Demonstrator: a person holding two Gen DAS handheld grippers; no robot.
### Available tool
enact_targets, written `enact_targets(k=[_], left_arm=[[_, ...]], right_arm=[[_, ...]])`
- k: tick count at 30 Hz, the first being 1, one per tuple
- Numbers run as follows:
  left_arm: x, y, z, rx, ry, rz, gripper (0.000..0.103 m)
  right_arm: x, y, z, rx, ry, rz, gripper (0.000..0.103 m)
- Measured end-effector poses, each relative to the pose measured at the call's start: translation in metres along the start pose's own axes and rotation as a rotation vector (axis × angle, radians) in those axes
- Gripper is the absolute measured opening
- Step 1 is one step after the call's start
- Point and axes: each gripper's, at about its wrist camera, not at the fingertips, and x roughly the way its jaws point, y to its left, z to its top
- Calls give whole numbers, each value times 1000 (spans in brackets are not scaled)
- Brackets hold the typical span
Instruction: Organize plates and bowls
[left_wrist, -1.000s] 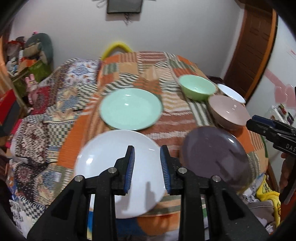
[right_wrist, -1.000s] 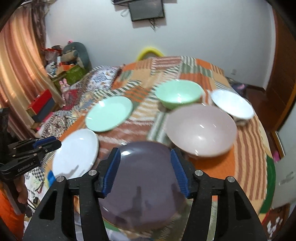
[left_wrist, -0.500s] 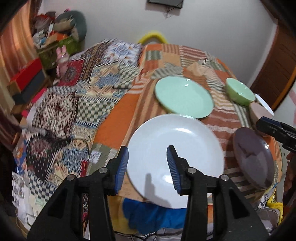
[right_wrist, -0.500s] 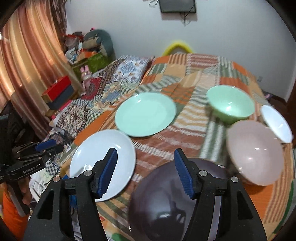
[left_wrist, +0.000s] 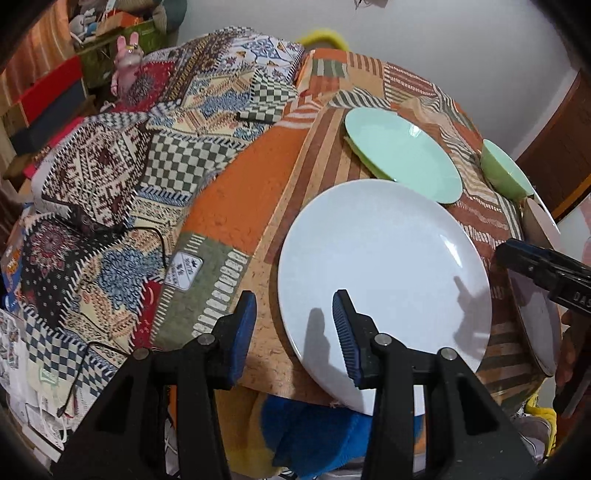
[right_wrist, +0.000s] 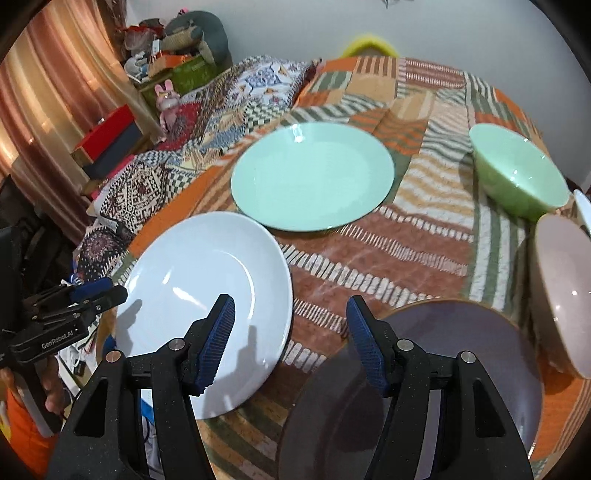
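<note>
— Listing item one: where is the white plate (left_wrist: 384, 273) kept?

— At the near left corner of the quilted table (right_wrist: 406, 236), its rim overhanging the edge — a lip is thereby offered, it is judged. The left gripper (left_wrist: 295, 325) is held parted and empty, straddling that rim.

— And the rest?

— The purple plate (right_wrist: 424, 387) is lodged at the near edge, beneath the right gripper (right_wrist: 291, 339) — spread wide, nothing held. The green plate (right_wrist: 314, 173) is set mid-table; the green bowl (right_wrist: 521, 181) and pink bowl (right_wrist: 565, 291) are grouped along the right edge.

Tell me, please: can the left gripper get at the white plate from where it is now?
Probably yes. The left gripper is open and sits at the near left rim of the white plate, with nothing between them. The plate's near edge overhangs the table, which leaves room for a finger underneath.
</note>
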Motion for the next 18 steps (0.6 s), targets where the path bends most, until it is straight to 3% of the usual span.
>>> enact_targets(k=[8,18], left_arm=[[20,8,-3,-14,39,-26,41],[25,7,1,-8,48,-93,28]], right_arm=[[20,7,2,-17,78,-18,38],[33,5,1,4,126,-32,33]])
